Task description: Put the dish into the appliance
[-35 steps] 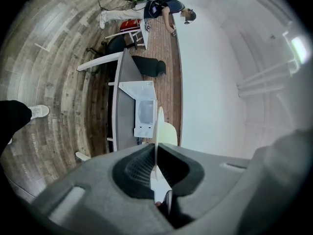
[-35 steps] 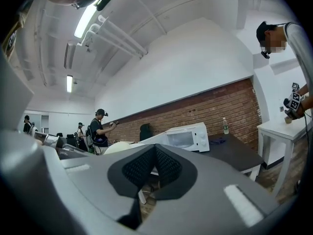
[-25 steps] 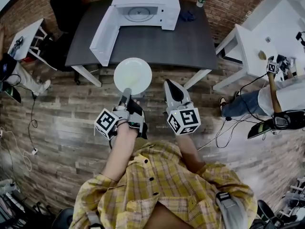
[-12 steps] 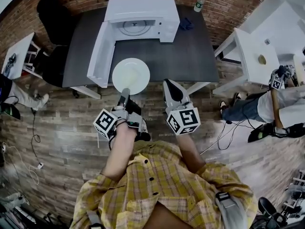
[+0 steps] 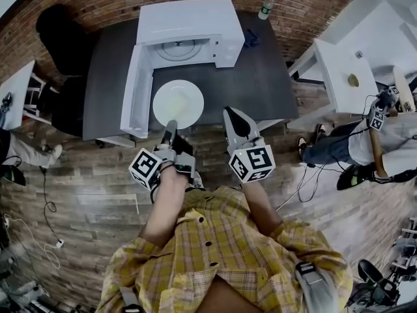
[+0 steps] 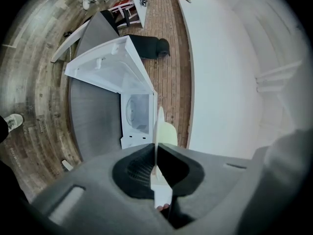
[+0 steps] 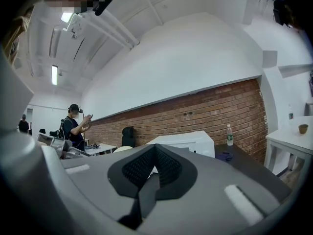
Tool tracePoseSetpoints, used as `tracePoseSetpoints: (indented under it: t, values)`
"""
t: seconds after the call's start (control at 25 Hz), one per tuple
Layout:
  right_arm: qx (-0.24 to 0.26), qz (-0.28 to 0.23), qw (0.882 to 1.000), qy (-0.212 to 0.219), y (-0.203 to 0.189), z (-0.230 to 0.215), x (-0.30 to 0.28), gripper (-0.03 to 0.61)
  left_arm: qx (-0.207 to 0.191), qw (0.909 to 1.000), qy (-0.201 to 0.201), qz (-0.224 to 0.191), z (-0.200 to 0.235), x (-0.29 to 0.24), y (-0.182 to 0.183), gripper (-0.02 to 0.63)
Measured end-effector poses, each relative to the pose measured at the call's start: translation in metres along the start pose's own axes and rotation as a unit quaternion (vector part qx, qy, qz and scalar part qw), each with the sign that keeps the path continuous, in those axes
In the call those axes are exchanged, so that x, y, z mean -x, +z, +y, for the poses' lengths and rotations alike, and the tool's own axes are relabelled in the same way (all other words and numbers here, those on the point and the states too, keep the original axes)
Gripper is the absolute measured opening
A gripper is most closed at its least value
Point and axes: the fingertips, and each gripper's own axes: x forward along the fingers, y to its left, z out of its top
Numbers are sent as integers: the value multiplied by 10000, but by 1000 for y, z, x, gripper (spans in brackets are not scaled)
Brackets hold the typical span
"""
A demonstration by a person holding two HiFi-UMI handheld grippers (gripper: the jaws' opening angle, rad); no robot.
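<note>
Microwave (image 5: 189,31) sits at the back of the bench (image 5: 260,77), its door (image 5: 139,87) swung open to the left and the turntable visible inside. L tool (image 5: 171,130) is clamped on the near rim of the plate (image 5: 178,103), which is held about level over the bench's near part, in front of the microwave opening and not inside it. R tool (image 5: 233,116), just right of the plate and clear of it, has its jaws together w/ nothing btwn them; a bottle (image 5: 263,6) stands at the far right corner.
</note>
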Motion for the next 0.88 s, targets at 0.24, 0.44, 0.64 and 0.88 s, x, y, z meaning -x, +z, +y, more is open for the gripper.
tracePoseSetpoints:
  t: [0.24,0.44,0.64,0.88]
  values:
    - [29,36,9999,-119,-2,-4,-13,3,8,10000,-11,56,4,-21,9,10]
    - [-6,58,9997,-219,-6,-10,-16,3,-16,9998,135,134,15,-29,8,11]
    - [17,71,9998,-174,-8,-16,-26,3,-108,9998,94,133,12,-47,9,11]
    - [-63,-40,9999,-70,-3,-42,-57,2,-154,9998,104,64,10,-83,11,11]
